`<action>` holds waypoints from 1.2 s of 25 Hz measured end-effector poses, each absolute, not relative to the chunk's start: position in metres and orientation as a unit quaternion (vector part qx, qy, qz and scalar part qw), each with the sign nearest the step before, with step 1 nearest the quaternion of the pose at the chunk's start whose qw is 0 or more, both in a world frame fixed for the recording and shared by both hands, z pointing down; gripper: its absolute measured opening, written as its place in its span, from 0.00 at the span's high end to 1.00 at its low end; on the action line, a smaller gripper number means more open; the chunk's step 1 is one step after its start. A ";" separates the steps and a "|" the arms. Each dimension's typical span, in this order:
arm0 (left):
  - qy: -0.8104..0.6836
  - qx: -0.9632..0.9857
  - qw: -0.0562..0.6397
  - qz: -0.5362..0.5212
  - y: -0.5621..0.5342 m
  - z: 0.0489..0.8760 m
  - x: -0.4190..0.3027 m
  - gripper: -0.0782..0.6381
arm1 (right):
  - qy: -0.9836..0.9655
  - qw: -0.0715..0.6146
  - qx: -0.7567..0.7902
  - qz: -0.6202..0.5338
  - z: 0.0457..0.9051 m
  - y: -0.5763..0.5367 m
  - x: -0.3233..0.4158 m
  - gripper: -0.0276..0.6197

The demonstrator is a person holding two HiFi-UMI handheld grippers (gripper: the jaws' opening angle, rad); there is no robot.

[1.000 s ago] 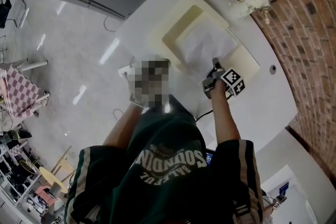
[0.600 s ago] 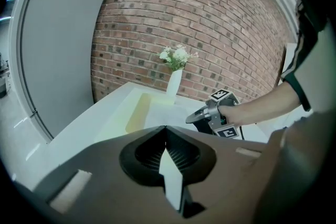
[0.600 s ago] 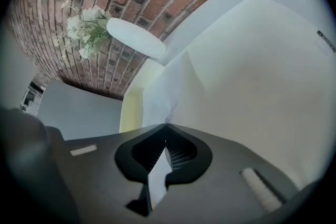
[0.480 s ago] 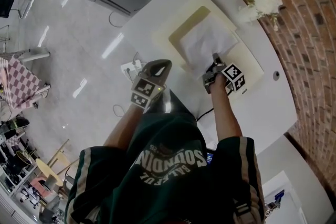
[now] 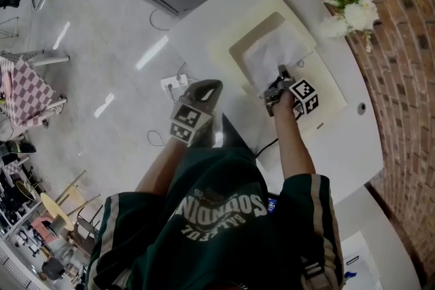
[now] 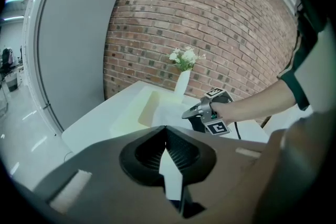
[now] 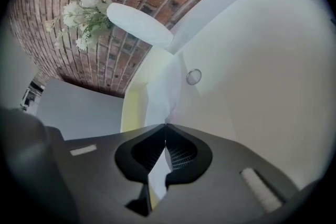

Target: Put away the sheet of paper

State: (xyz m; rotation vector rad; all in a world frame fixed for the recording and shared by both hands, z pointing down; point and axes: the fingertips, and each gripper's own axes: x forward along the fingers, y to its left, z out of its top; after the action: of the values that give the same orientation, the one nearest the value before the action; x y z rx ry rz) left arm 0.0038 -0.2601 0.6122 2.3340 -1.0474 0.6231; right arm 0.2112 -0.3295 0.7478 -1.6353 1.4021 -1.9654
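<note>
Sheet of paper (image 5: 275, 54) lies across the cream tray (image 5: 224, 44), near edge clamped by your right gripper (image 7: 165, 126); your left gripper (image 6: 165, 127) closed, empty, well apart.

A white tabletop (image 5: 340, 139) runs along a brick wall. On it sit a cream tray (image 5: 228, 44) and a white vase of flowers (image 5: 348, 5); a black cable (image 5: 266, 145) trails over its near edge.
</note>
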 end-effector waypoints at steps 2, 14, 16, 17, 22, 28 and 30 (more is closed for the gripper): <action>-0.392 0.855 0.253 0.229 -0.258 0.613 -0.002 0.88 | 0.480 0.111 -0.557 -0.669 0.749 -0.334 0.206 0.95; -0.420 0.838 0.262 0.228 -0.245 0.614 -0.031 0.88 | 0.506 0.068 -0.551 -0.660 0.755 -0.361 0.183 0.89; -0.422 0.838 0.262 0.226 -0.243 0.613 -0.034 0.88 | 0.511 0.061 -0.543 -0.664 0.756 -0.360 0.179 0.86; -0.423 0.838 0.262 0.226 -0.242 0.612 -0.035 0.88 | 0.513 0.055 -0.542 -0.663 0.756 -0.360 0.178 0.85; -0.419 0.842 0.260 0.220 -0.238 0.610 -0.036 0.88 | 0.521 0.032 -0.558 -0.645 0.751 -0.353 0.184 0.81; -0.404 0.854 0.252 0.211 -0.232 0.605 -0.034 0.88 | 0.534 0.018 -0.584 -0.611 0.734 -0.338 0.197 0.82; -0.398 0.859 0.247 0.208 -0.229 0.603 -0.033 0.88 | 0.551 0.001 -0.595 -0.585 0.723 -0.332 0.199 0.84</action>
State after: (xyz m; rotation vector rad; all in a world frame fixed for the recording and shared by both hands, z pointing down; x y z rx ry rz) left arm -0.0333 -0.2291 0.6026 2.3416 -1.0843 0.5658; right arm 0.1992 -0.3316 0.7234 -1.8683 1.7301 -1.8362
